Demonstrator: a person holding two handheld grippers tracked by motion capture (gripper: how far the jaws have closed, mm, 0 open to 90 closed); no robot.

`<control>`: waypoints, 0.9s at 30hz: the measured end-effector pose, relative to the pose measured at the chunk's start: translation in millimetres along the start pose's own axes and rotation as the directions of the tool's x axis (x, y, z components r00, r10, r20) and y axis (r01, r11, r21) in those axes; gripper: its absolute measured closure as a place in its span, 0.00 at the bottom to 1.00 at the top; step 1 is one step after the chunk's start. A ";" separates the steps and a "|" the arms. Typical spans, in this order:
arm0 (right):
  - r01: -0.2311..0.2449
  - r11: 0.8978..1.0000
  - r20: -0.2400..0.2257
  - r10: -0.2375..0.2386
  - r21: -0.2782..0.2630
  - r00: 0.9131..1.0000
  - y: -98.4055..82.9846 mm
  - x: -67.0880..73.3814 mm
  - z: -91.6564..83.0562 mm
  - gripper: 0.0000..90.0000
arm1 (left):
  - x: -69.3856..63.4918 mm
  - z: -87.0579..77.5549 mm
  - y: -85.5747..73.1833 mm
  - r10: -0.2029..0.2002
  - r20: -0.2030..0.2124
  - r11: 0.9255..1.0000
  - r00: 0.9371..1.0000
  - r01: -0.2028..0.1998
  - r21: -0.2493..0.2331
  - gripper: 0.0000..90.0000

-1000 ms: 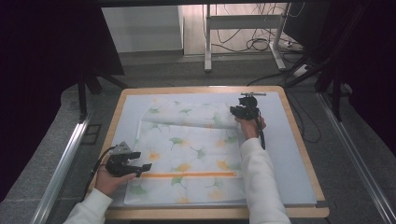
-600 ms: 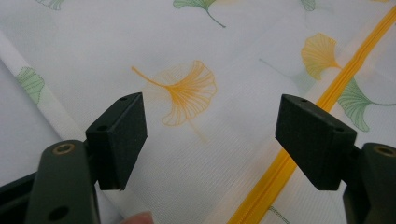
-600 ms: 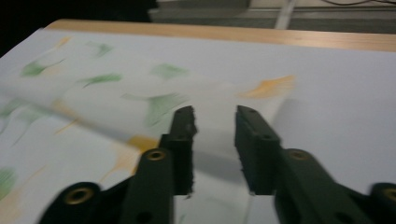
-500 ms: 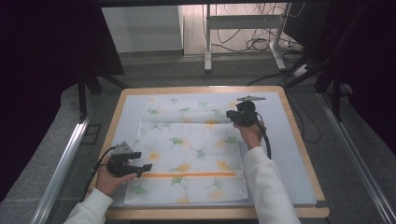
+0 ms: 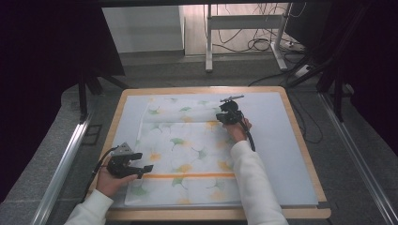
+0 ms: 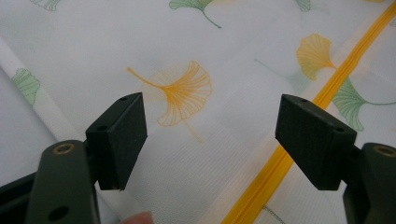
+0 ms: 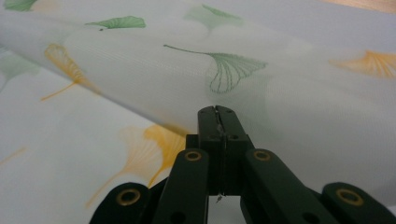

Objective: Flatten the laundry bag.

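A white mesh bag [image 5: 187, 150] printed with ginkgo leaves lies flat on the table's pale mat [image 5: 281, 140]. An orange zipper [image 5: 187, 176] runs across its near part. My right gripper [image 5: 223, 117] is at the bag's far right, where a folded band of the fabric [image 7: 224, 70] rises ahead of its tips. Its jaws have just been closing and now stand shut [image 7: 217, 112] with a thin layer of the mesh pinched between them. My left gripper [image 5: 145, 169] rests at the bag's near left edge, open [image 6: 212, 121], with the fabric [image 6: 196, 56] and zipper [image 6: 280, 158] below its pads.
The mat sits in a wooden-rimmed tabletop [image 5: 305, 154]. Metal rails [image 5: 65, 164] run along both sides of the table. A white desk frame [image 5: 244, 21] and loose cables [image 5: 263, 44] stand on the floor behind it.
My right gripper has moved left and slightly nearer along the far part of the bag, and its jaws have closed. The left gripper has stayed where it was.
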State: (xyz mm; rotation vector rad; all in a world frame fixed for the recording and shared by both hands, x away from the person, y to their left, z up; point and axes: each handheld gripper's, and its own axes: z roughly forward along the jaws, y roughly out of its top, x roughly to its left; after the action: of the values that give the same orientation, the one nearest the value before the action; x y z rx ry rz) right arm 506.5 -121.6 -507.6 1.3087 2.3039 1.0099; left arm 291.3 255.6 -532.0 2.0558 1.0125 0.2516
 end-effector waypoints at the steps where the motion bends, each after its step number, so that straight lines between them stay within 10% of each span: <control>1: -0.014 1.000 0.007 0.014 -0.001 1.000 1.4 -1.9 3.7 0.99 | 0.2 0.1 0.1 0.001 0.000 1.000 1.000 -0.001 0.000 0.27; 9: -0.057 0.998 0.020 0.056 0.013 0.998 0.1 -9.3 14.5 0.99 | 1.7 0.6 1.1 -0.002 0.008 1.000 1.000 0.002 -0.002 0.27; 27: 0.101 0.994 -0.098 -0.104 -0.037 0.990 -38.7 16.4 -91.6 0.99 | 3.0 2.1 3.5 -0.002 0.035 1.000 0.999 0.002 -0.006 0.28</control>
State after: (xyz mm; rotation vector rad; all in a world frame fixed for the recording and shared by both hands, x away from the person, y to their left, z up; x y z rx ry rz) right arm 421.7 -159.9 -469.0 1.1396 2.3909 1.0954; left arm 296.2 255.4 -531.2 2.0467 0.9915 0.2168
